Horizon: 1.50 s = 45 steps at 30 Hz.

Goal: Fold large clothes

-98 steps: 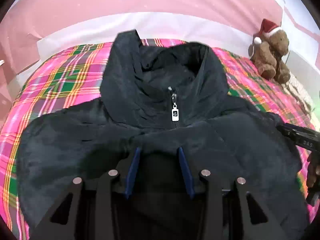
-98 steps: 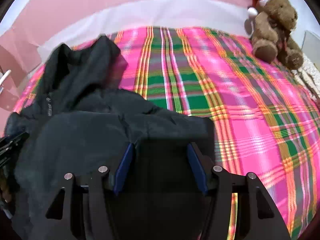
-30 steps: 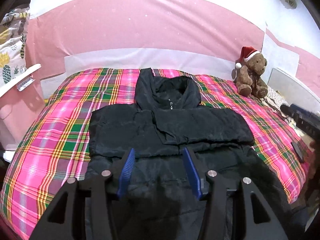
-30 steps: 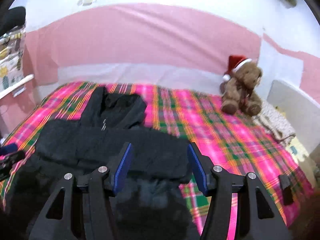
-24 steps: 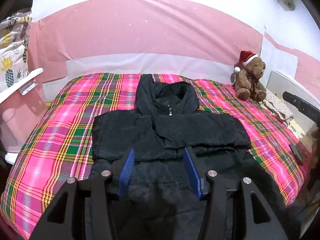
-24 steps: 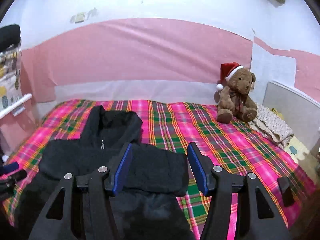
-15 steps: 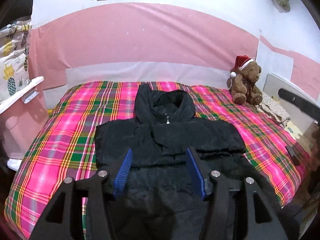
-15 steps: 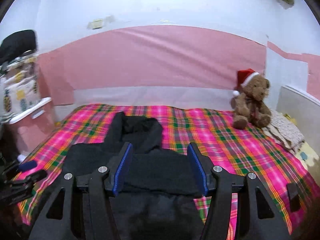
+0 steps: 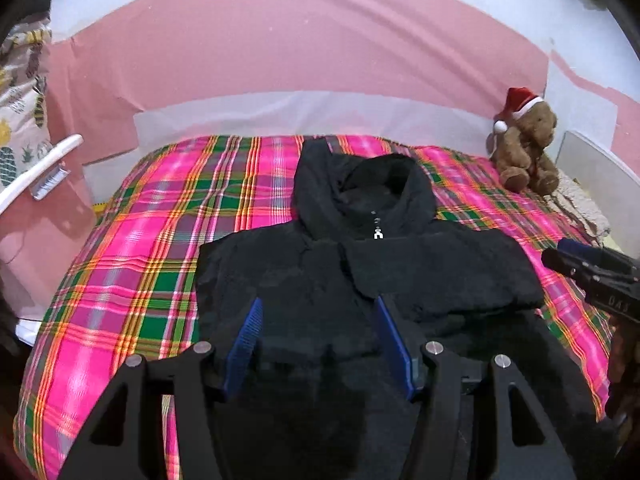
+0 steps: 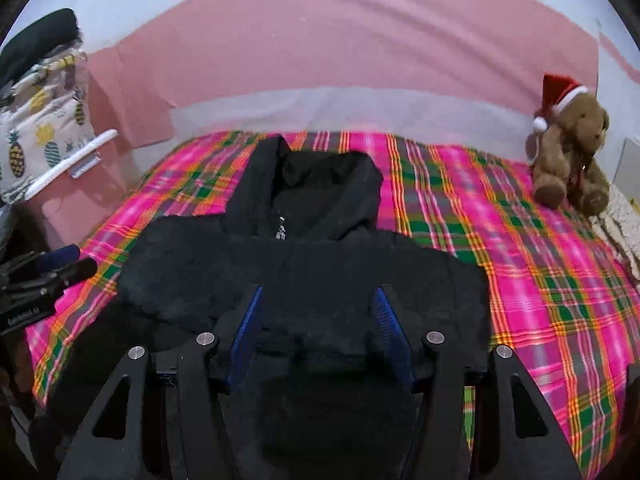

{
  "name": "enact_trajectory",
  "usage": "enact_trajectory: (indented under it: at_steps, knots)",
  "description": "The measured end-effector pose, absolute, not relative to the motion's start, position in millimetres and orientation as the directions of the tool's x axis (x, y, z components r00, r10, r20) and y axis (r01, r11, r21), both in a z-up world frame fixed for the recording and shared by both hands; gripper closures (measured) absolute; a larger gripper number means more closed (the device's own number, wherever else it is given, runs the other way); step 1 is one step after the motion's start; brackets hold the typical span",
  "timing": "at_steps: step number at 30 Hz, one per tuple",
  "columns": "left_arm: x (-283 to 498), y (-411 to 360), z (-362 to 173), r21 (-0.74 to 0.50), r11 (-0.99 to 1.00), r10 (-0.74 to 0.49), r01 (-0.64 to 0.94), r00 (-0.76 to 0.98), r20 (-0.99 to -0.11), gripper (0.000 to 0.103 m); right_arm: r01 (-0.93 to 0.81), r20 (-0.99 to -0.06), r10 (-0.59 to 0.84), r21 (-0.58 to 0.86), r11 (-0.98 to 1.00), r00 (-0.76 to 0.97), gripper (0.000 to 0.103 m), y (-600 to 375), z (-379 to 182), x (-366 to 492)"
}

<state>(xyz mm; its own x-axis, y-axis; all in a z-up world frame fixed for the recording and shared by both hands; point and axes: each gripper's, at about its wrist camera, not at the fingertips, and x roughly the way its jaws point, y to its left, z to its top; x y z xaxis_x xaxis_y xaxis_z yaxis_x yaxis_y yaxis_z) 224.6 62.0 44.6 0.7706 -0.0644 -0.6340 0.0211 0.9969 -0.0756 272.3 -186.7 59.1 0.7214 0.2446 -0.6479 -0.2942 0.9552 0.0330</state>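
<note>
- The black jacket (image 9: 360, 280) lies face up in the middle of the plaid bedspread (image 9: 132, 280), hood toward the far wall, zipper pull (image 9: 377, 234) showing at the collar. Both sleeves look folded in across the chest, making a neat band; the lower body runs toward the near edge of the bed.
- The left gripper (image 9: 320, 344) sits over the near part of the jacket, its blue pads spread apart with only dark cloth showing beyond them. Its jaws have just been opening, and nothing is pinched between them.
- The right gripper (image 10: 318, 336) hangs over the same near stretch, jaws parted and empty as well. From each camera the other tool pokes in at the frame edge.
- My read: sleeves are in, so the hem is the next catch, to be brought up toward the collar.
- To do it well, each gripper should take a hem corner, left and right, biting both layers. Lift evenly, carry it far toward the hood, and lay it square so the sleeve band stays flat underneath.
- Puffy fabric like this probably springs back, so a press along the fold would likely help.
- A teddy bear (image 10: 572, 152) in a red hat sits at the far right corner, well apart from the jacket.
- The trouble: the hem is hidden under the gripper bodies, black on black. Where the jacket ends near the bed's edge I cannot tell.
</note>
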Motion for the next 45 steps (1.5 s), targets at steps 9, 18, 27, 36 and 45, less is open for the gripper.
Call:
enact_trajectory:
  at_steps: [9,18,27,36,45]
  knots:
    - [308,79,-11,-0.06,0.997,-0.011,-0.044,0.719,-0.695,0.043,-0.278,-0.753,0.199,0.023,0.96,0.627,0.046,-189,-5,354]
    - [314,83,-40,-0.063,0.997,-0.025,-0.032,0.67,-0.742,0.043,-0.316,-0.785,0.199,0.005,0.949,0.586,0.045,-186,-25,366]
    - [357,74,21,-0.059,0.998,-0.047,0.011,0.753,-0.657,0.038,-0.356,-0.728,0.272,0.041,0.933,0.629,0.045,-173,20,420]
    - [479,60,15,-0.08,0.997,-0.047,-0.013,0.717,-0.695,0.035,-0.303,-0.732,0.261,0.078,0.95,0.629,0.045,-167,26,527]
    - [556,72,-44,-0.176,0.98,-0.085,-0.089,0.616,-0.783,0.049,-0.207,-0.794,0.172,0.06,0.977,0.583,0.045,-165,-15,619]
